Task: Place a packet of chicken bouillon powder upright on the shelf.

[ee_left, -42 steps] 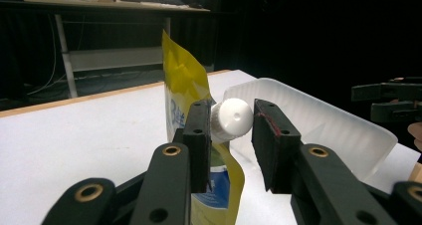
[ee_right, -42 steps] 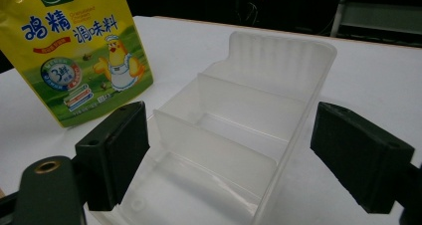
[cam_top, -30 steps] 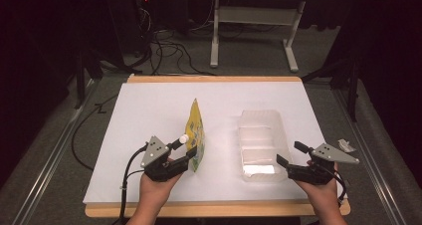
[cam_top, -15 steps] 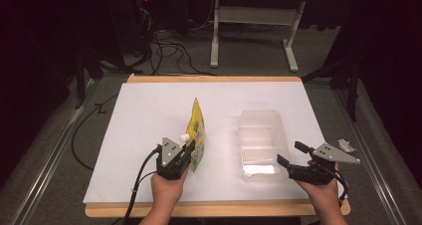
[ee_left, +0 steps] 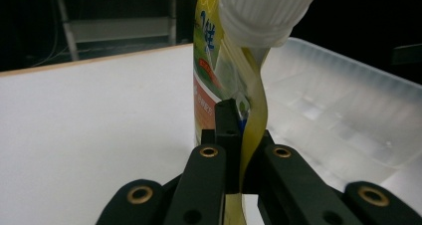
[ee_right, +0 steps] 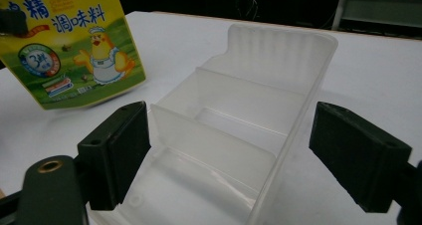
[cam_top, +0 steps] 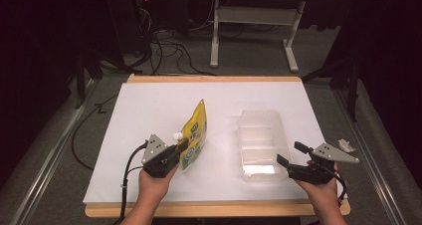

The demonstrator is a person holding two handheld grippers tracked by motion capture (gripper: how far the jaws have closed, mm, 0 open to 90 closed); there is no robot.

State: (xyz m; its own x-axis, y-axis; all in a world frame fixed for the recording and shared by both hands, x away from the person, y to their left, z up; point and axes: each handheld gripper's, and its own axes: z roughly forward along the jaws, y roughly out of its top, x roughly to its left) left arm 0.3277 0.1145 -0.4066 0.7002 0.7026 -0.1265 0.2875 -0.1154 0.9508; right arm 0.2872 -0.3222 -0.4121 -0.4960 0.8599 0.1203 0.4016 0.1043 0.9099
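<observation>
While the white sheet-covered table [cam_top: 149, 110] lies bare along its left side, the left gripper [cam_top: 180, 146] sits near the front edge in the person's left hand [cam_top: 152, 182], a black cable trailing from it toward the person. Its two black jaws are pressed together on the lower edge of a yellow plastic stand-up pouch with a white screw cap [cam_top: 195, 134]; the left gripper view shows the thin yellow seam [ee_left: 249, 135] pinched between them, with the ribbed white cap [ee_left: 263, 8] just above. The pouch stands tilted, its top corner leaning away from the person, and its base looks slightly raised off the sheet, though I cannot tell that for certain. Its printed face, seen in the right gripper view [ee_right: 74, 46], carries a cartoon chicken and red and green lettering.

Just beside the pouch, to its right and apart from it, a clear, translucent plastic rectangular bin with inner dividers [cam_top: 261, 143] rests on the sheet with its long side running away from the person. The dividers split it into compartments [ee_right: 234, 120], all of them empty.

Farther right, the right gripper [cam_top: 291, 155] is held in the person's right hand [cam_top: 323, 192] near the front right corner. Its jaws stand wide apart, holding nothing, aimed at the bin's near end, one on either side of it without touching.
</observation>
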